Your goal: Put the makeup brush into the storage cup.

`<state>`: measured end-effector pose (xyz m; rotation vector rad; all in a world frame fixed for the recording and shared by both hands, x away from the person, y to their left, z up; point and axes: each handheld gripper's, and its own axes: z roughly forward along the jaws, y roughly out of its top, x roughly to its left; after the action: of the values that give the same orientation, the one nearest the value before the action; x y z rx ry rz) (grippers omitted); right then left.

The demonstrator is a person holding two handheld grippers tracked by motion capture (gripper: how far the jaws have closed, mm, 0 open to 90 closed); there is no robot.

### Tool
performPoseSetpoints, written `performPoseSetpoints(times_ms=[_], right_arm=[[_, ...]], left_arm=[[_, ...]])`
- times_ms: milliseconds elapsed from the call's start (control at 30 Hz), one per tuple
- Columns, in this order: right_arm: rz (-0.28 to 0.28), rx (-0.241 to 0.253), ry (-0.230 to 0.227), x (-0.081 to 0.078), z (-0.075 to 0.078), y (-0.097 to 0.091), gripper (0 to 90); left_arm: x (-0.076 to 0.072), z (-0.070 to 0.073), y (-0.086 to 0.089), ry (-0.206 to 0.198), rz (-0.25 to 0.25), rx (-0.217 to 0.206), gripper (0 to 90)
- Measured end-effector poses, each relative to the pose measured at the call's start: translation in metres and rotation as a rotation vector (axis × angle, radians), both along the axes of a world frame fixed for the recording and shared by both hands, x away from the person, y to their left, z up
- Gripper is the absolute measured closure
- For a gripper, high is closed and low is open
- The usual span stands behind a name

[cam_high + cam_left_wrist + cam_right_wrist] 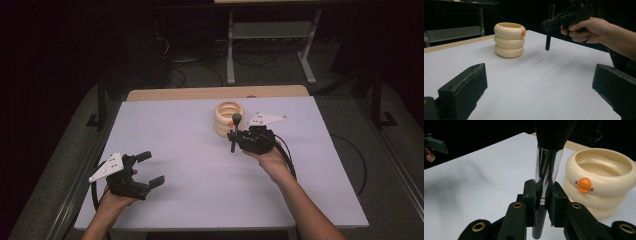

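Brush (235,131): from the high view it is clamped upright in the right gripper (239,137), just beside the cream cup (229,118); lift it clear of the rim, then lower it straight in. The left gripper (150,169) sits well apart, jaws spread and empty. The left gripper view gives the gap between handle tip and table. The right gripper view adds the chrome collar pinched between the pads and the cup's orange button (584,184).
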<state>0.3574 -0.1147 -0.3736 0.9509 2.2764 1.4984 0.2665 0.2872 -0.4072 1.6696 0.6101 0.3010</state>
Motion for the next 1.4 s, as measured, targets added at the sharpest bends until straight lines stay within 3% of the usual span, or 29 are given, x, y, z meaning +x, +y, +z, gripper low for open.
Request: performPoseSetpoints(times_ms=[767, 1400], right_arm=[[-0.038, 0.007, -0.033, 0.02, 0.019, -0.009, 76.7], [-0.081, 0.024, -0.04, 0.037, 0.038, -0.011, 76.6]], left_arm=[[0.001, -0.001, 0.001, -0.015, 0.003, -0.01, 0.0], [0.001, -0.002, -0.001, -0.001, -0.003, -0.031, 0.0]])
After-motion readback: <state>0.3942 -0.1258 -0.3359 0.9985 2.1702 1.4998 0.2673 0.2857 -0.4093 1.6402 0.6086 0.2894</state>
